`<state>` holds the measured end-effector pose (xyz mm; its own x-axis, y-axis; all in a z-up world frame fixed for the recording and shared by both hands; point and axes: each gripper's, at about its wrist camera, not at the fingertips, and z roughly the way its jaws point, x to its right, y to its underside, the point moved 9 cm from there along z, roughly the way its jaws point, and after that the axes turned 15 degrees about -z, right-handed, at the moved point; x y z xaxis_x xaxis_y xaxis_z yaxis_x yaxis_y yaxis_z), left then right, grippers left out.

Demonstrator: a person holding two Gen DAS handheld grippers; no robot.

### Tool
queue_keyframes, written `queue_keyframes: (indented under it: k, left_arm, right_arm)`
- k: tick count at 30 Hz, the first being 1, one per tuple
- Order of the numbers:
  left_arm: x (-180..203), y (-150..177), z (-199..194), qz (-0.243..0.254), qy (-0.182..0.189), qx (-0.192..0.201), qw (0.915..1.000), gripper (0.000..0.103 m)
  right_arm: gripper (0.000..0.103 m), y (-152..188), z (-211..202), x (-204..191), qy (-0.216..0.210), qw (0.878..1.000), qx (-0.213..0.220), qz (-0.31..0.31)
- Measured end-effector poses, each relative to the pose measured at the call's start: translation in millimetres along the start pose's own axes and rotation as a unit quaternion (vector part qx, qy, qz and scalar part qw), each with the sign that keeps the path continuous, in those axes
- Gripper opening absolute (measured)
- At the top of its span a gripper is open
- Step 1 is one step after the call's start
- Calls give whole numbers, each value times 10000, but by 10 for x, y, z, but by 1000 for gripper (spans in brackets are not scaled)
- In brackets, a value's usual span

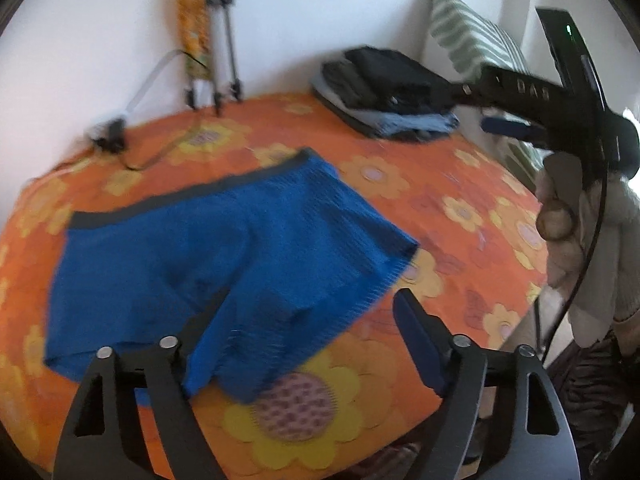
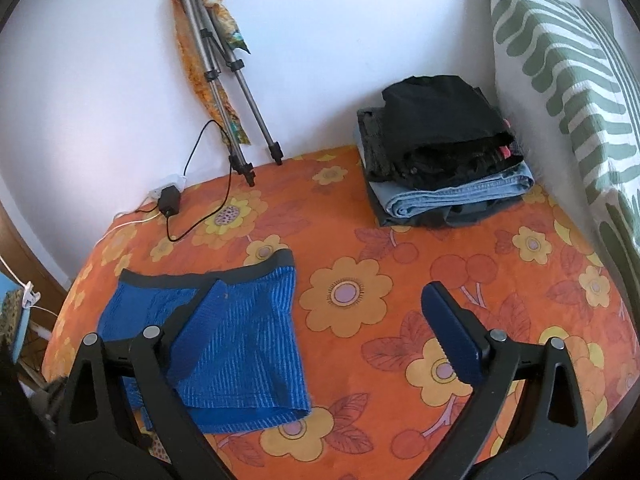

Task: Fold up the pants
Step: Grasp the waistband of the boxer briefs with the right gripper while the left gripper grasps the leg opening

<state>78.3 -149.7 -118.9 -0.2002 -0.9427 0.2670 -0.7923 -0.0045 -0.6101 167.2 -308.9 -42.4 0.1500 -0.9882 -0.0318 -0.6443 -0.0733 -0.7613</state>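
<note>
Blue ribbed shorts (image 1: 208, 256) with a dark waistband lie flat on the orange flowered bedspread (image 1: 440, 208). In the right wrist view the shorts (image 2: 236, 344) lie at the lower left. My left gripper (image 1: 308, 316) is open, just above the near leg hems, with nothing between its fingers. My right gripper (image 2: 320, 312) is open and empty, above the shorts' right edge and the bare spread (image 2: 400, 240). The right gripper also shows in the left wrist view (image 1: 508, 124), held high at the right by a hand.
A stack of folded dark and denim clothes (image 2: 444, 152) sits at the back right. A green-striped pillow (image 2: 568, 80) leans at the right. A tripod (image 2: 224, 80) and a charger with its cable (image 2: 170, 200) stand by the back wall.
</note>
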Motion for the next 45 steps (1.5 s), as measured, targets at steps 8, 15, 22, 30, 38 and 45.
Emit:
queue_keyframes:
  k: [8, 15, 22, 30, 38, 45]
  left_arm:
    - [532, 7, 349, 268, 458, -337, 9980, 57]
    - [908, 65, 670, 731, 496, -505, 9948, 44]
    - [972, 97, 930, 1000, 175, -595, 9931, 31]
    - [906, 64, 1071, 999, -126, -550, 9934, 22]
    - [834, -103, 961, 531, 219, -405, 9975, 3]
    - [730, -225, 722, 342, 356, -219, 9985, 3]
  right_arm:
    - [90, -68, 127, 78, -78, 9997, -167, -169]
    - [73, -60, 426, 243, -464, 9971, -591, 126]
    - [60, 2, 692, 379, -808, 9914, -908, 485]
    - [58, 13, 905, 318, -922, 9889, -1089, 426]
    - [55, 66, 1216, 253, -1228, 9801, -1326, 821]
    - [55, 98, 1568, -1, -1575, 9697, -1534, 1064]
